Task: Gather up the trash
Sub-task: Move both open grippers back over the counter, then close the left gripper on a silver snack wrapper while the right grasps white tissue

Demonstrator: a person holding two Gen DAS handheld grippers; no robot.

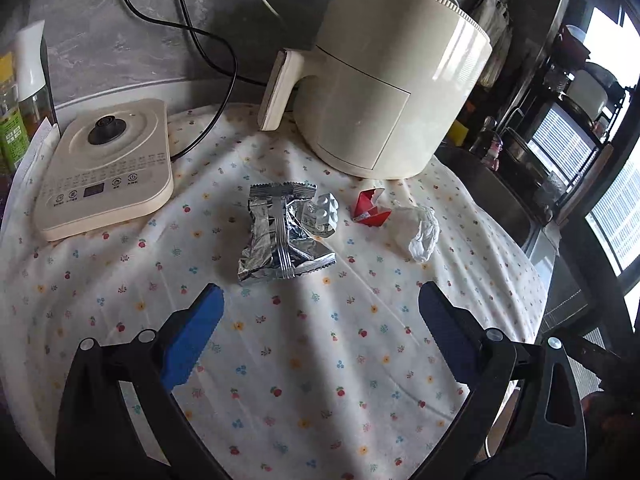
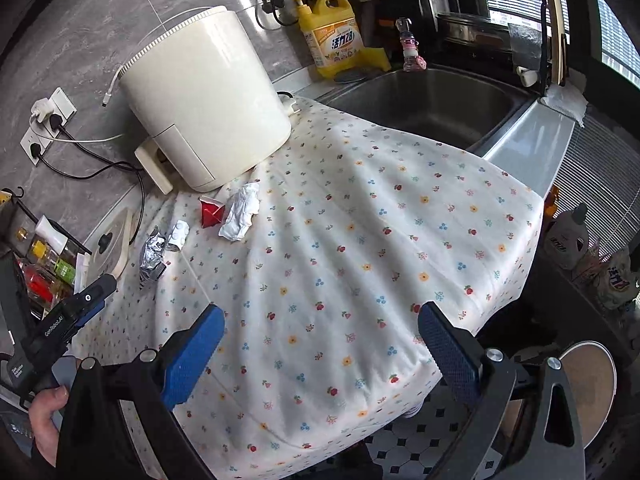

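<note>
On the floral cloth all four scraps lie uncollected: foil wrapper, blister pack, red carton, tissue. My left gripper and right gripper gape wide, holding nothing.

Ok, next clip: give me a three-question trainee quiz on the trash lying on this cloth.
1. True or false: the silver foil wrapper touches the blister pack.
2. Which lies nearest the air fryer: A wrapper, B red carton scrap, C kettle base?
3. Fill in: both hand-held grippers, left and right, are ____.

Key: 1 true; 2 B; 3 open.
</note>
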